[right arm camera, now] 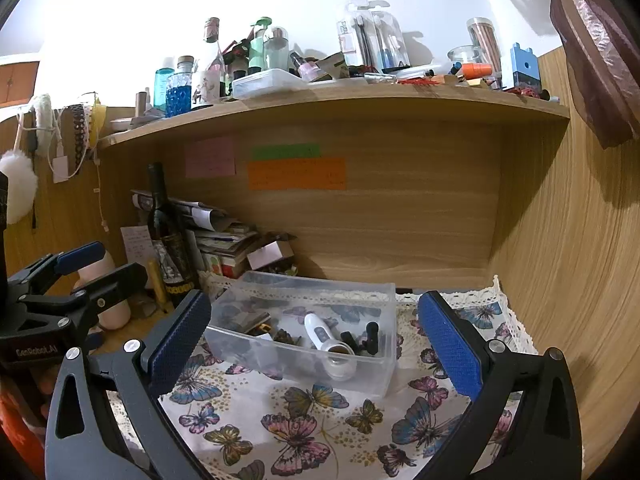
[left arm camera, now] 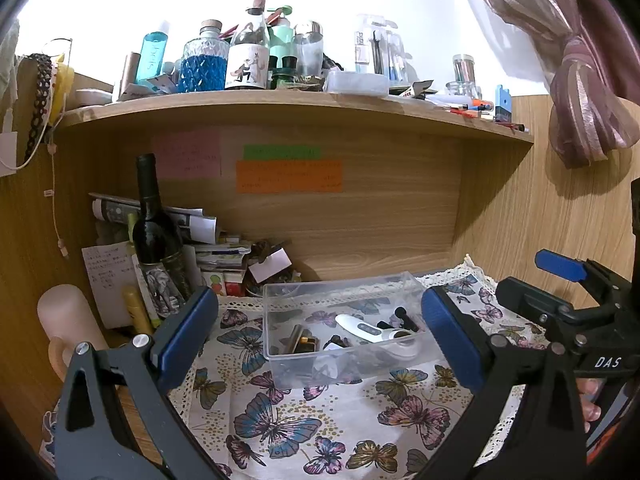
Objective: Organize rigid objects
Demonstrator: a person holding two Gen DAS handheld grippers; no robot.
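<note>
Both grippers, left (left arm camera: 320, 332) and right (right arm camera: 316, 340), are wide open and empty. The bin (left arm camera: 340, 292) sits centre on the cloth (left arm camera: 280, 420): light, stiff, slippery plastic; grip opposite walls.

Front approach: the butterfly-print cloth (left arm camera: 320, 412) lies bare before the clear plastic box (left arm camera: 288, 356).
Right side: bare cloth (right arm camera: 480, 312) between box (right arm camera: 376, 376) and wooden side panel (right arm camera: 560, 260).
Left side: dark glass wine bottle (left arm camera: 150, 220) and stacked papers (left arm camera: 216, 256) crowd the corner.
Overhead: wooden shelf board (left arm camera: 300, 106) caps the alcove.
</note>
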